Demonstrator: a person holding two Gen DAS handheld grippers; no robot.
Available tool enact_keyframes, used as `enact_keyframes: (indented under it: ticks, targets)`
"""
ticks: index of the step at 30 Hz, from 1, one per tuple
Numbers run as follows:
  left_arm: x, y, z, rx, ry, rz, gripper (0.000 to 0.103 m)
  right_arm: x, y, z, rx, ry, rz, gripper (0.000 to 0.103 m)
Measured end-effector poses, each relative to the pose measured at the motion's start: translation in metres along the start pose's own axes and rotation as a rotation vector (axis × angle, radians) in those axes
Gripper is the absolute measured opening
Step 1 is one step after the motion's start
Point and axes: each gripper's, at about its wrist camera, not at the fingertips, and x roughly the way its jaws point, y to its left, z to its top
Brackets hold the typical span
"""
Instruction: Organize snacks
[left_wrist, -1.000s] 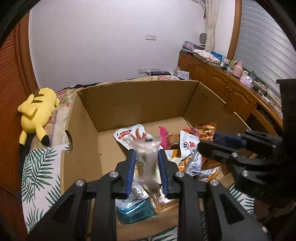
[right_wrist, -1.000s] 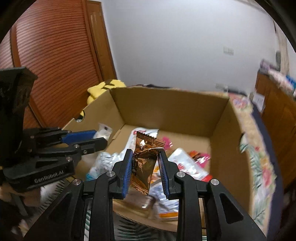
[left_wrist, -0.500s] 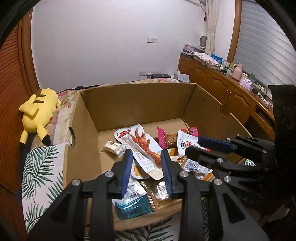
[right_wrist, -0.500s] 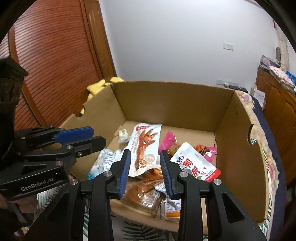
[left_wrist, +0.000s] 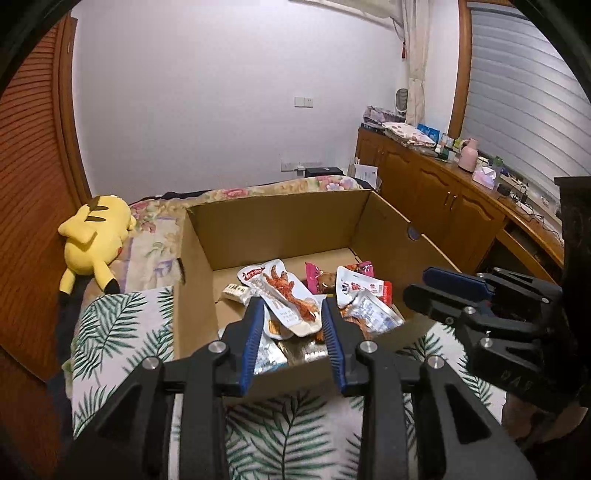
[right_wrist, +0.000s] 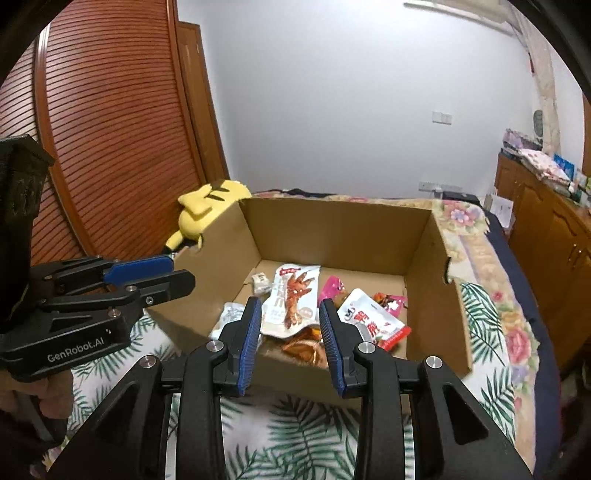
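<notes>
Snacks (left_wrist: 295, 302) lie in a loose heap on the floor of an open cardboard box (left_wrist: 280, 225), crowded toward its near wall; the box sits on a bed whose cover has a green palm-leaf print (left_wrist: 122, 328). Topmost in the heap is a white pouch printed with a red chicken foot (right_wrist: 293, 299); just right of it lies a white and red pouch (right_wrist: 369, 321), and behind that a pink wrapper (right_wrist: 332, 288); a small white packet (right_wrist: 260, 282) rests apart near the left wall; a silvery packet (left_wrist: 373, 314) and orange-brown wrappers (right_wrist: 301, 341) lie lower in the pile, partly hidden by the near wall of the box.

Left gripper (left_wrist: 291, 334) hovers above the near edge of the box, its blue-padded jaws parted with nothing between them; right gripper (right_wrist: 290, 334) hangs beside it at the same edge, its jaws likewise apart and empty; each one shows from the side in the other's view, and neither touches a packet.

Beyond the box a yellow plush toy (left_wrist: 94, 236) lies against a slatted wooden door (right_wrist: 103, 147); a floral quilt (right_wrist: 476, 236) covers the far end of the bed; wooden cabinets (left_wrist: 443, 199) with clutter on top line the right wall under a closed blind (left_wrist: 524, 92).
</notes>
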Motion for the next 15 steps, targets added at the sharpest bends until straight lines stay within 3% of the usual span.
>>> enact_keyframes:
  ticks: [15]
  targets:
    - [-0.09, -0.034, -0.05, 0.025, -0.048, 0.022, 0.036, -0.088, 0.025, -0.047, 0.013, -0.059, -0.029, 0.032]
